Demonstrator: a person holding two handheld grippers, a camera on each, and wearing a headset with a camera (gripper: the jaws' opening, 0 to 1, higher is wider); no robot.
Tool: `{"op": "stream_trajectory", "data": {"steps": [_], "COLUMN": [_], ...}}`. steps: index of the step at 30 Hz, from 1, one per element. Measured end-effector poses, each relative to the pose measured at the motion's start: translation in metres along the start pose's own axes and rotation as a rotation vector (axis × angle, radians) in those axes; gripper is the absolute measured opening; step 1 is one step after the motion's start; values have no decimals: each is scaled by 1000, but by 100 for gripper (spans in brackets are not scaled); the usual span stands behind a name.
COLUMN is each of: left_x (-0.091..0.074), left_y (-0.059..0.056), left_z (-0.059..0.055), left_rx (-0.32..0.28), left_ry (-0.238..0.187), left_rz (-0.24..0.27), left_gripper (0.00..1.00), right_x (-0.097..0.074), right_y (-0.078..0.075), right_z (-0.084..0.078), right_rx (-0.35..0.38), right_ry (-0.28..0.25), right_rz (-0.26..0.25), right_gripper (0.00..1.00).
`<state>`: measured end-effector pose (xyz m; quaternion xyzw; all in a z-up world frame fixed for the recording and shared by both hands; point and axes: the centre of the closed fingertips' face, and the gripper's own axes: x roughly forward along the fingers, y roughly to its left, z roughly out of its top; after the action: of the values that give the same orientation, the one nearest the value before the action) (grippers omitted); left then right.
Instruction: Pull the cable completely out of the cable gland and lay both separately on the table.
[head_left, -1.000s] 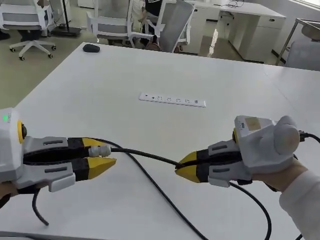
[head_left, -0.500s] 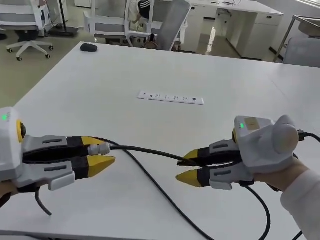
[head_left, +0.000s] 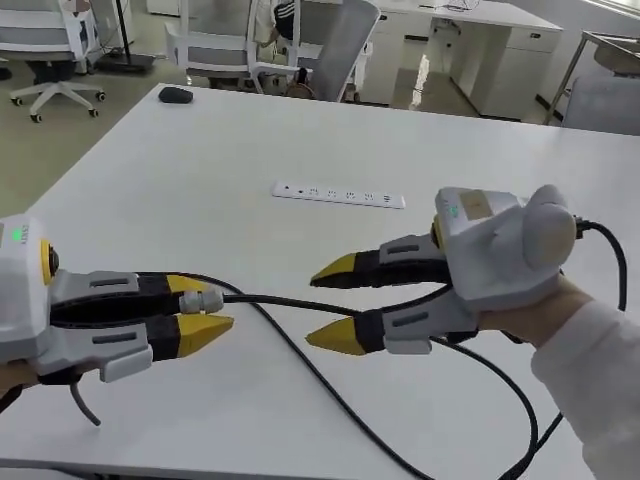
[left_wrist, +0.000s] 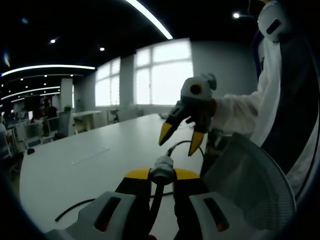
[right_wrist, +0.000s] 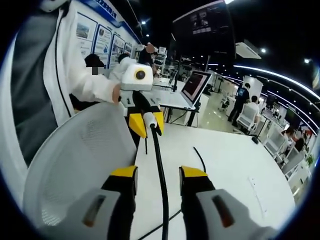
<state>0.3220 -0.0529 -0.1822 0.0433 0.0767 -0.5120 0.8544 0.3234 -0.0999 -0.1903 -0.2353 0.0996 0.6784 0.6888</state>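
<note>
A black cable (head_left: 290, 302) runs out of a light grey cable gland (head_left: 201, 299) above the white table (head_left: 200, 170). My left gripper (head_left: 212, 307) is shut on the gland, which sits between its yellow tips (left_wrist: 162, 175) in the left gripper view. My right gripper (head_left: 328, 305) stands open to the right of it, one jaw above the cable and one below, neither touching it. In the right gripper view the cable (right_wrist: 156, 145) passes between my open right gripper (right_wrist: 158, 172) toward the gland (right_wrist: 149, 120). The cable's short end hangs below the left gripper.
A white power strip (head_left: 338, 196) lies mid-table beyond the grippers. A dark mouse (head_left: 178, 95) sits at the far left corner. The cable's slack (head_left: 520, 400) loops on the table at the lower right. Office chairs (head_left: 215, 45) stand behind the table.
My right gripper has opened, let go of the cable, and moved left toward the left gripper. The left gripper holds the gland as before.
</note>
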Motion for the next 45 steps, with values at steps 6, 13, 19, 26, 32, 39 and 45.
{"op": "stream_trajectory", "data": {"steps": [6, 13, 19, 26, 32, 39, 45], "left_x": [1, 2, 3, 2, 2, 1, 1], "left_y": [-2, -5, -6, -5, -6, -6, -5], "left_z": [-2, -5, -5, -5, -6, -10, -12], "left_rx": [7, 15, 19, 14, 10, 12, 11], "left_ry": [11, 24, 29, 26, 30, 48, 60], "left_rz": [-7, -19, -25, -25, -29, -30, -22], "left_gripper": [17, 17, 17, 17, 17, 17, 17], "right_x": [25, 39, 41, 41, 40, 36, 26], "right_y": [7, 7, 7, 11, 12, 11, 8], "right_z": [12, 25, 28, 30, 29, 22, 9], "right_rx": [-56, -73, -73, -84, -78, -50, -26], "right_ry": [5, -23, -38, -56, -69, -76, -62], "right_rz": [45, 59, 57, 65, 71, 66, 47], "right_gripper": [28, 22, 14, 4, 3, 3, 3]}}
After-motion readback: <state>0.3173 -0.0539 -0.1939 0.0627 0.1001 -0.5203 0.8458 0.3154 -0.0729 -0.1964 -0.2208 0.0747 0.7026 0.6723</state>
